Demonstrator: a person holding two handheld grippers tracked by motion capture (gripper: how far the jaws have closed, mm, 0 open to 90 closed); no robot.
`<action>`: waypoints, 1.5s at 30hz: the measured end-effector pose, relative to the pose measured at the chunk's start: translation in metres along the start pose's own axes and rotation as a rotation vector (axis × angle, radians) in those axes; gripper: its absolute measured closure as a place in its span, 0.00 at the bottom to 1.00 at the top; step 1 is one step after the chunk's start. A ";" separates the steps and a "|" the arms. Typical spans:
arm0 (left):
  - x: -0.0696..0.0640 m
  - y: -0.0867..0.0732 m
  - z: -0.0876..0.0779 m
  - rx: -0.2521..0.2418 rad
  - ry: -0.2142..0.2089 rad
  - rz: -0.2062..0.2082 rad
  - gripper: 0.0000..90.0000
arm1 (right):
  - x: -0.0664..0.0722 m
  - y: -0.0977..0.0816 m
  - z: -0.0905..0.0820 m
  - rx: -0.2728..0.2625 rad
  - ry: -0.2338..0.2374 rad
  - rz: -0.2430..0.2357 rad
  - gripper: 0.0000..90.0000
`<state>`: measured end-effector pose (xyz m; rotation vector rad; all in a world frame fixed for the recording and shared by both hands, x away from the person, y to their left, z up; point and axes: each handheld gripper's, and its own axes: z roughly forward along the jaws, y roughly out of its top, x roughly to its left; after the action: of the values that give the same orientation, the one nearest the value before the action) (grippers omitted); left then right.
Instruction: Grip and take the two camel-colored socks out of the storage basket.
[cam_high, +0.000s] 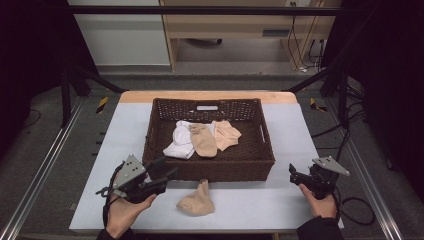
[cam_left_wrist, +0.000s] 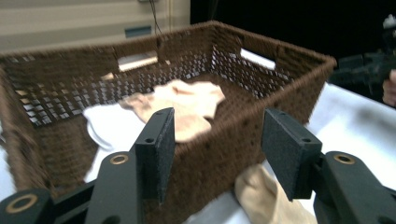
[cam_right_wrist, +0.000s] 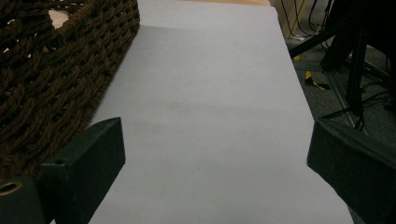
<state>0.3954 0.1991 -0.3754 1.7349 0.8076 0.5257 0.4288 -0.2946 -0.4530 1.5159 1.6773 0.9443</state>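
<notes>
So three socks are already in the basket (cam_high: 215, 167): a white sock (cam_high: 180, 142) at the left, a beige sock (cam_high: 203, 140) in the middle lying partly over it, and another beige one (cam_high: 226, 134) to the right, all bunched toward the far half of the floor. One sock is left out: the last sock (cam_high: 196, 200), beige and crumpled, lies on the grey mat (cam_high: 280, 200) just beside the basket's near wall, between the two hands and nearer the left one. The left gripper (cam_high: 167, 176) sits above the mat at the basket's near-left corner, jaws pointing across the near wall; its own view shows the pads wide apart with nothing between them, the basket rim and the socks inside visible through the gap and the last sock (cam_left_wrist: 268, 198) low between the jaws but below them, not touched. The right gripper (cam_high: 292, 172) hangs off the basket's near-right corner, well apart from any sock; its view shows both jaws spread wide over bare mat (cam_right_wrist: 210, 107), holding nothing, with the basket wall (cam_right_wrist: 56, 79) at its left. My read: roughly three quarters done, assuming the job is socks into the basket. Remaining: drop the left gripper onto the last sock, pinch it, lift it over the near wall, let go inside
</notes>
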 end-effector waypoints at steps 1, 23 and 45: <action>0.001 0.003 0.001 -0.006 0.003 0.000 0.49 | 0.000 0.000 0.000 -0.001 0.000 0.000 0.05; 0.028 0.062 0.066 -0.009 0.091 -0.005 0.46 | 0.000 0.002 0.001 -0.010 0.000 -0.003 0.05; 0.054 0.074 0.133 0.036 0.178 -0.002 0.44 | -0.001 0.002 0.002 -0.010 0.004 0.002 0.05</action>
<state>0.5429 0.1401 -0.3479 1.7369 0.9487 0.6751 0.4313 -0.2957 -0.4521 1.5104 1.6714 0.9560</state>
